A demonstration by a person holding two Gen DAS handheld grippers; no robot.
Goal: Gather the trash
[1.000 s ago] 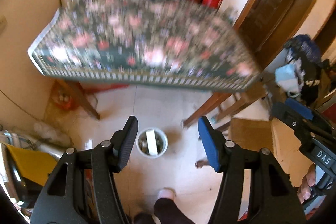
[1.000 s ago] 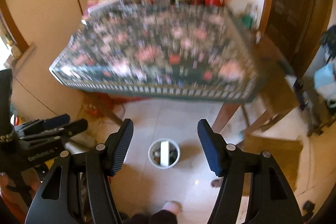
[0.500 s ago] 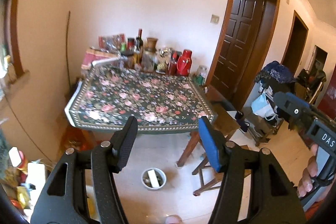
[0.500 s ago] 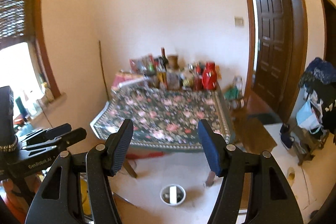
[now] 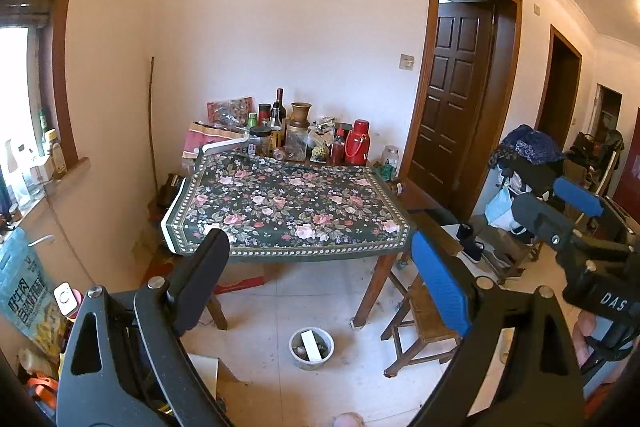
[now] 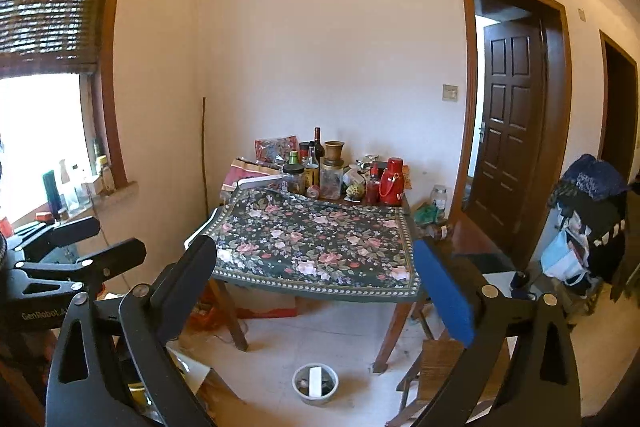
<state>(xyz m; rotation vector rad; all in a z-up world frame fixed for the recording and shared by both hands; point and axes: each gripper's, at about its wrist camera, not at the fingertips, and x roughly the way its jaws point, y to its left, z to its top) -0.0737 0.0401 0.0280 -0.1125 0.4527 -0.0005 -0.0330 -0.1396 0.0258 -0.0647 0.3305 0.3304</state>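
A small white bin (image 5: 311, 343) stands on the tiled floor in front of the table, with a flat white piece and other scraps inside. It shows in the right wrist view too, the bin (image 6: 315, 383) low in the middle. My left gripper (image 5: 319, 239) is held high and far back from it, jaws opening, nothing between them. My right gripper (image 6: 312, 245) is beside it at the same height, jaws also opening and empty. Each gripper shows at the edge of the other's view: the right gripper (image 5: 558, 205) and the left gripper (image 6: 96, 239).
A table with a floral cloth (image 5: 288, 211) has bottles, jars and a red thermos (image 5: 357, 143) along its far side. A wooden stool (image 5: 424, 319) stands right of the bin, cardboard (image 5: 208, 371) left of it. A rack of clothes (image 5: 524, 163) and dark doors are at right.
Both grippers have risen and tipped up, from looking down at the bin and table edge to looking across the room. The bin now sits farther off. Both pairs of jaws have widened.
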